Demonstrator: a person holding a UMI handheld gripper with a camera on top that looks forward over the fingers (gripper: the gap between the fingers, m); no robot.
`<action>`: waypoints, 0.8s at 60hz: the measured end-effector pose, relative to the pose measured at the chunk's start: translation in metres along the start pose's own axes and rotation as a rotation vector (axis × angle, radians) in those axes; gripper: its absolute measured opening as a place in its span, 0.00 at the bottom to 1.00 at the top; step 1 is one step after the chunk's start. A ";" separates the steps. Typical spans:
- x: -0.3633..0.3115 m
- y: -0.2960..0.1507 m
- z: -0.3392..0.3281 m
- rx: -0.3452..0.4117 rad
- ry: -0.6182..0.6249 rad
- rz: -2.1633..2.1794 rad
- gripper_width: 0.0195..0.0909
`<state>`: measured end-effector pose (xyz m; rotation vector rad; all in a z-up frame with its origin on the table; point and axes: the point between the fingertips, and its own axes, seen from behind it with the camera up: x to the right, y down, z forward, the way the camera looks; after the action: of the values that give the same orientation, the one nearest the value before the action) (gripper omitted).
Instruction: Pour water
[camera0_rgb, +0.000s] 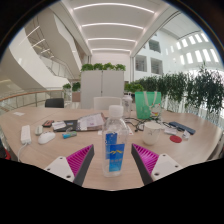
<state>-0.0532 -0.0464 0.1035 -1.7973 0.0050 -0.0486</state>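
Standing upright between the two pink-padded fingers (84, 158) is a clear plastic water bottle (115, 150) with a blue label, resting on the wooden table (60, 160). The gripper (115, 160) is sitting spread apart, its pads flanking the bottle with a gap showing at each side. Farther off and slightly right, a green translucent container (148, 104) is standing. Papers (88, 122) and small devices are lying far left, while green plants (195, 90) are lining the right.
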 end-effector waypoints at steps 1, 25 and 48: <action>0.001 0.003 0.008 -0.002 -0.003 0.009 0.88; -0.013 0.024 0.093 -0.061 -0.144 0.003 0.27; 0.008 -0.119 0.155 -0.121 -0.422 0.817 0.21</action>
<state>-0.0425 0.1313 0.1844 -1.7730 0.4427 0.9248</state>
